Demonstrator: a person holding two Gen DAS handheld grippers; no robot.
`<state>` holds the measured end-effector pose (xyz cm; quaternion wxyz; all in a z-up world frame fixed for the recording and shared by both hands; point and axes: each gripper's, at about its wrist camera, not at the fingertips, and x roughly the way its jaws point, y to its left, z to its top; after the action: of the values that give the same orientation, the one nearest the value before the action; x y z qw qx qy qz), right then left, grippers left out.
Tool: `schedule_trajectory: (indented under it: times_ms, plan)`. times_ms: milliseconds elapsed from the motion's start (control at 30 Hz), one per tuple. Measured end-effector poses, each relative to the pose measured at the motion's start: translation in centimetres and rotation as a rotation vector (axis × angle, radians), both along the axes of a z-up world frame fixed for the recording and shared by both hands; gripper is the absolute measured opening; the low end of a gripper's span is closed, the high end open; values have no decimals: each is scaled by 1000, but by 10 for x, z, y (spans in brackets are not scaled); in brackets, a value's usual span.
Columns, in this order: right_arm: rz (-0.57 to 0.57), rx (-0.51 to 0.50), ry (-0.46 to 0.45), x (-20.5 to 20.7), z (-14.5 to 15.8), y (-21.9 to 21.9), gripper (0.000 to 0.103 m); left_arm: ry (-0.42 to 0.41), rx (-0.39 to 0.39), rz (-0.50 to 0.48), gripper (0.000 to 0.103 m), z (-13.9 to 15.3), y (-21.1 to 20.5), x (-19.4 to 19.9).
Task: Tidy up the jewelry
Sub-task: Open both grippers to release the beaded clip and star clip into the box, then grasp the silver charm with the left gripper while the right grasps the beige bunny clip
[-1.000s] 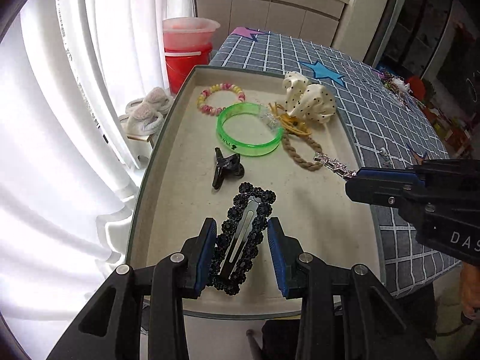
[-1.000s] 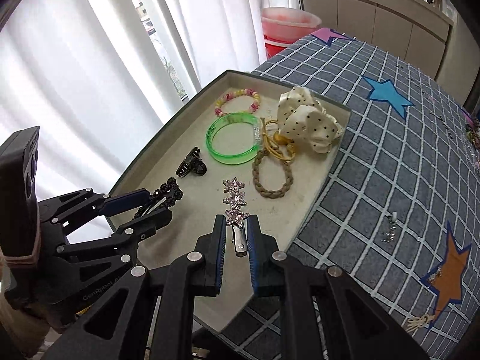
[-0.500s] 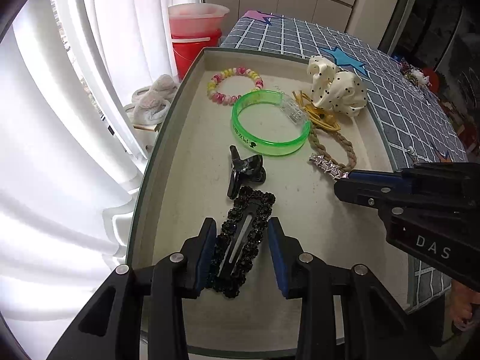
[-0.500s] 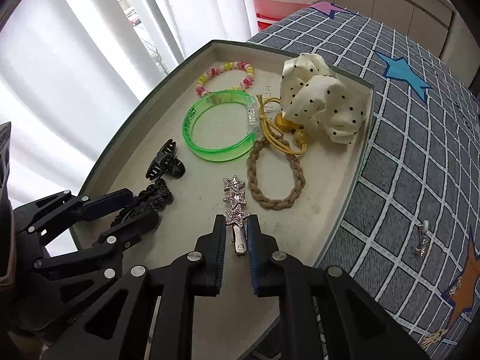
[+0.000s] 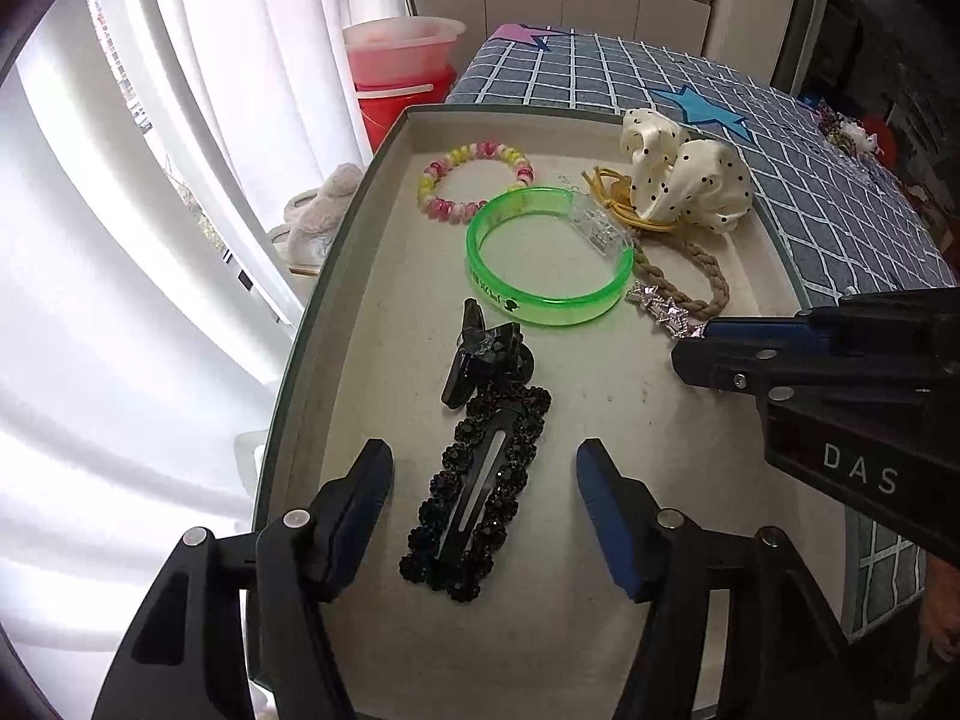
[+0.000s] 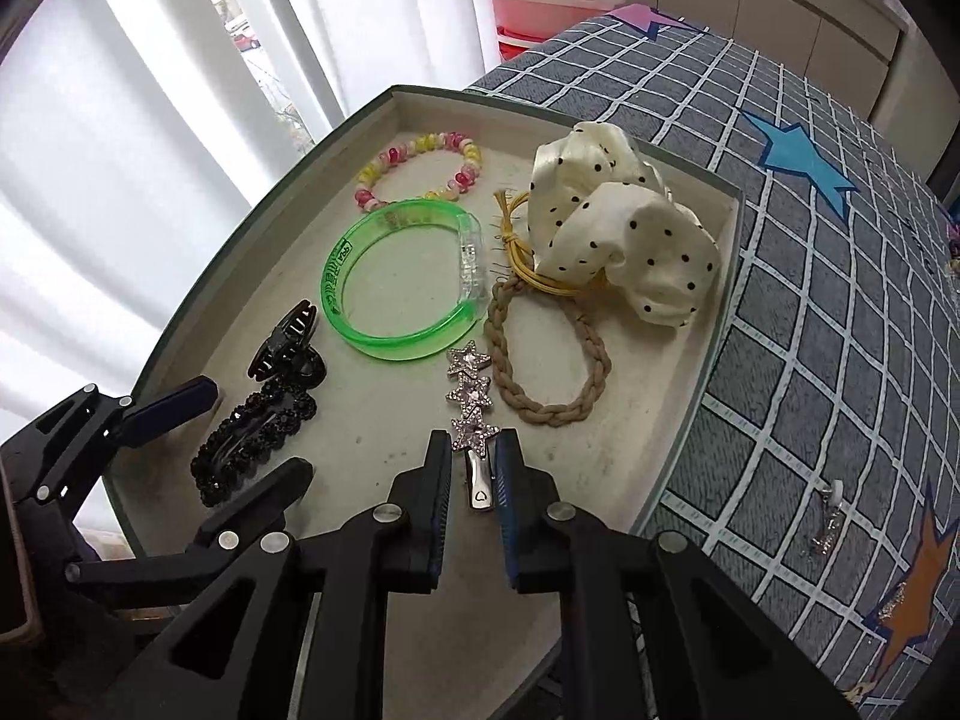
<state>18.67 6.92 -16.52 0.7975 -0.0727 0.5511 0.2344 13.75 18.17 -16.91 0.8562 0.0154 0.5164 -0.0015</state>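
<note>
Jewelry lies in a shallow tray (image 5: 336, 276) on the checked bench (image 6: 840, 312): nearest, the black beaded clip (image 5: 480, 486) rests flat between the left tongs (image 5: 485, 501), whose jaws have just been opening and stand wide, clear of it. To the right, the right tongs (image 6: 474, 480) are narrow, pinching the silver star clip (image 6: 471, 396). Farther off sit a black claw clip (image 5: 486, 354), green bangle (image 5: 546, 258), braided tie (image 6: 549, 366), bead bracelet (image 5: 474, 180) and dotted scrunchie (image 6: 618, 234).

Tiny silver trinket (image 6: 829, 519) on the checked cloth (image 6: 840, 312), too small to identify
</note>
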Motion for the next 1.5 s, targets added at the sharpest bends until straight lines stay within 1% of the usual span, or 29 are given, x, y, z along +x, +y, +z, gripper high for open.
schedule_trajectory:
  times_ms: [33,67,100,167,333,400,467,533,567,600,633,733,800,933,1133,1233,1333,1433,1500]
  plan:
    - [0,4,4,0,0,0,19,-1,0,1,71,1,0,0]
    - [0,9,8,0,1,0,24,-3,2,2,71,1,0,-1]
    - [-1,11,11,0,1,0,34,-6,3,4,71,2,0,-1]
    - [-6,15,3,0,3,-1,45,-12,0,7,71,5,0,-3]
    - [-30,70,-20,-3,19,-8,48,-24,-6,12,71,12,-1,-9]
    - [-54,94,-33,-3,28,-16,57,-34,-8,10,71,16,-2,-11]
    - [-80,124,-47,-7,39,-28,58,-43,-9,8,71,20,-4,-14]
    - [-100,135,-60,-9,46,-39,62,-52,-10,5,73,24,-6,-16]
    - [-112,142,-68,-11,51,-47,66,-57,-10,2,92,26,-8,-17]
    - [-122,149,-75,-14,55,-54,70,-69,-10,1,103,29,-10,-19]
    - [-129,153,-80,-13,57,-59,70,-92,-3,2,103,33,-13,-22]
    - [-172,159,-102,-24,66,-87,72,-99,-1,-14,103,40,-21,-24]
    - [-201,164,-107,-28,69,-104,80,-106,-3,-23,103,45,-28,-26]
    - [-271,173,-118,-41,75,-145,80,-132,-3,-59,103,60,-53,-31]
    - [-427,133,-108,-64,68,-211,80,-168,-30,-111,103,77,-98,-34]
    - [-509,118,-101,-82,61,-240,80,-156,-38,-141,103,75,-123,-30]
    - [-600,111,-75,-98,45,-268,80,-128,-52,-165,103,69,-145,-23]
    - [-660,98,-65,-112,31,-286,80,-98,-64,-185,103,61,-165,-15]
    - [-689,91,-67,-117,25,-293,80,-94,-56,-198,103,58,-178,-10]
